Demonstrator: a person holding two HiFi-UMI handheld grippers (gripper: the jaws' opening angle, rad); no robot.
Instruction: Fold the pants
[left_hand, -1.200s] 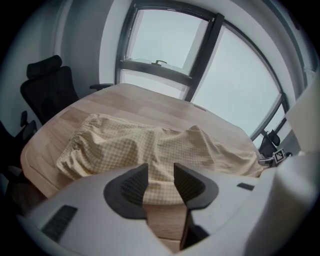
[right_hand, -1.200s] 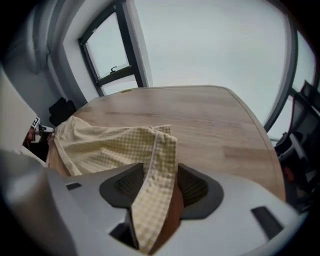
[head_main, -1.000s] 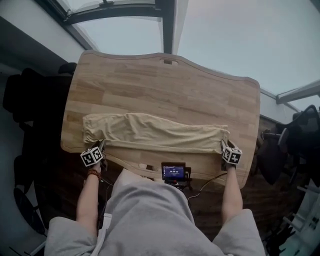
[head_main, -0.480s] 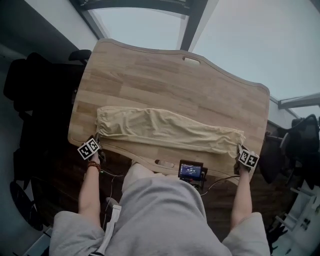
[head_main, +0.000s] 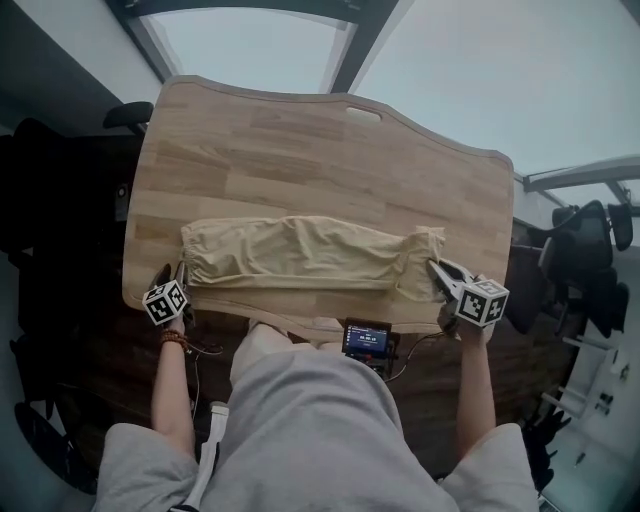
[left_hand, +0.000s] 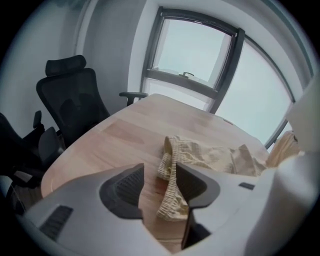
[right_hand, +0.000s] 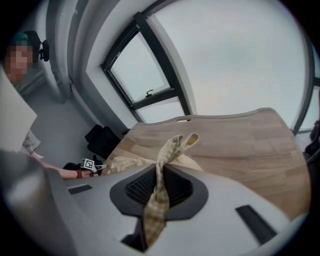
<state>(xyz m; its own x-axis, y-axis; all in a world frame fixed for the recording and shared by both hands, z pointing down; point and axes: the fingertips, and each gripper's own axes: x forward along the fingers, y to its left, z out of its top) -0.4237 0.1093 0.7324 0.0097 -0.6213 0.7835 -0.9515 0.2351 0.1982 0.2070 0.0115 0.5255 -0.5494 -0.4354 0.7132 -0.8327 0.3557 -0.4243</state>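
Beige pants (head_main: 300, 250) lie lengthwise across the wooden table (head_main: 330, 150), elastic waistband at the left and leg ends at the right. My right gripper (head_main: 437, 268) is shut on the leg hem (right_hand: 175, 145) and holds it raised above the tabletop, so the cloth stands up in a fold (head_main: 420, 255). In the right gripper view the checked fabric is pinched between the pads of my right gripper (right_hand: 160, 172). My left gripper (head_main: 170, 274) sits at the waistband corner. There its jaws (left_hand: 160, 170) stand open around the waistband (left_hand: 172, 195), with wood showing beside the left pad.
Black office chairs stand left of the table (head_main: 60, 200) (left_hand: 70, 100) and another at the right (head_main: 585, 250). A small device with a lit screen (head_main: 367, 340) is fixed at the near table edge. Windows (left_hand: 195, 50) run behind the far side.
My right gripper has shut on the leg hem and lifted it up and leftward, so the flat leg end now stands folded. The left gripper stays by the waistband corner.
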